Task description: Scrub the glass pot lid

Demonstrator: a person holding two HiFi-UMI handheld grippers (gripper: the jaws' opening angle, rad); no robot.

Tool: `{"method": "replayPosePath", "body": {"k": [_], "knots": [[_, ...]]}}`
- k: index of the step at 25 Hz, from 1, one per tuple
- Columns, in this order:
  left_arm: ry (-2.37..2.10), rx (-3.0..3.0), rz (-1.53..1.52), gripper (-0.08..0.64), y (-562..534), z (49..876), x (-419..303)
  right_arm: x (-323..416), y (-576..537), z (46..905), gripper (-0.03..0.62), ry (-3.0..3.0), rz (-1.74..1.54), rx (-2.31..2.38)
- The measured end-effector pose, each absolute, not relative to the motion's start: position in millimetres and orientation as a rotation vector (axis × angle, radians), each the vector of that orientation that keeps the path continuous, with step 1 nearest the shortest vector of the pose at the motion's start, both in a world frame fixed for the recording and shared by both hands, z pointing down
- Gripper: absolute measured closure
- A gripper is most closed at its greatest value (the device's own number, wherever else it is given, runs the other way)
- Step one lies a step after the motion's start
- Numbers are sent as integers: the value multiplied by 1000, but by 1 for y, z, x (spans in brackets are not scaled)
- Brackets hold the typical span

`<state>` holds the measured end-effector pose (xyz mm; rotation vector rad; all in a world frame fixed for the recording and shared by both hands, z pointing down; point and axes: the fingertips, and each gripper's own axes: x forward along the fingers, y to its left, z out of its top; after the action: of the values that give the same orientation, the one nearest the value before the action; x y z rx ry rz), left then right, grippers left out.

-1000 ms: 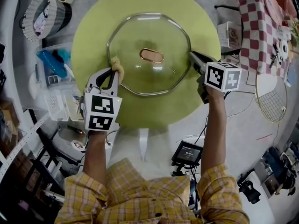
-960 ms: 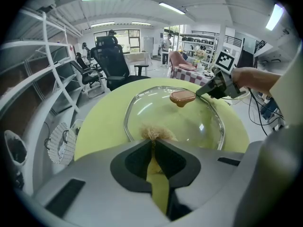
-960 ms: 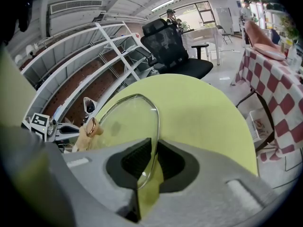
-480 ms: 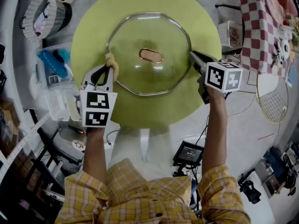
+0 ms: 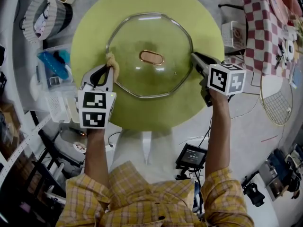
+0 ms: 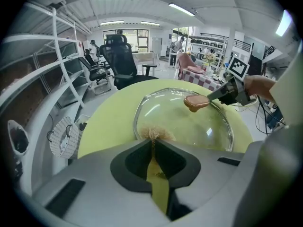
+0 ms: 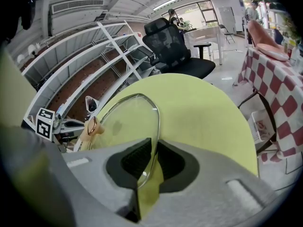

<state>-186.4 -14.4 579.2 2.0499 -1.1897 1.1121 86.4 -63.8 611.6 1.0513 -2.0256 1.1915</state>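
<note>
A glass pot lid point(image 5: 150, 56) with a steel rim and a copper-coloured knob point(image 5: 152, 57) lies on a round yellow-green table point(image 5: 94, 22). My left gripper point(image 5: 110, 66) is shut on a tan scrub pad point(image 5: 111, 60), which presses on the lid's left rim. In the left gripper view the tan scrub pad point(image 6: 155, 134) sticks out past the jaws against the glass pot lid point(image 6: 189, 119). My right gripper point(image 5: 195, 56) is shut on the lid's right rim; the glass pot lid point(image 7: 127, 122) runs edge-on between its jaws in the right gripper view.
A woven basket point(image 5: 45, 13) and plastic bins point(image 5: 54, 63) stand left of the table. A red-checked table point(image 5: 265, 22) is at the right. Below the table sits a small screen point(image 5: 191, 156) with cables. White shelving point(image 6: 52, 65) and office chairs point(image 6: 120, 56) lie beyond.
My left gripper with the scrub pad has slid left and slightly away along the lid's rim. The right gripper holds still on the rim.
</note>
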Motion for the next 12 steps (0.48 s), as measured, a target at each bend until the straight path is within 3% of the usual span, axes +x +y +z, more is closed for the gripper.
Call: {"method": "replayPosePath", "body": {"k": [12], "knots": [[-1184,2092,1076,532,-27,569,-161,84,-64,611,552,-2040,1197,1039]]}}
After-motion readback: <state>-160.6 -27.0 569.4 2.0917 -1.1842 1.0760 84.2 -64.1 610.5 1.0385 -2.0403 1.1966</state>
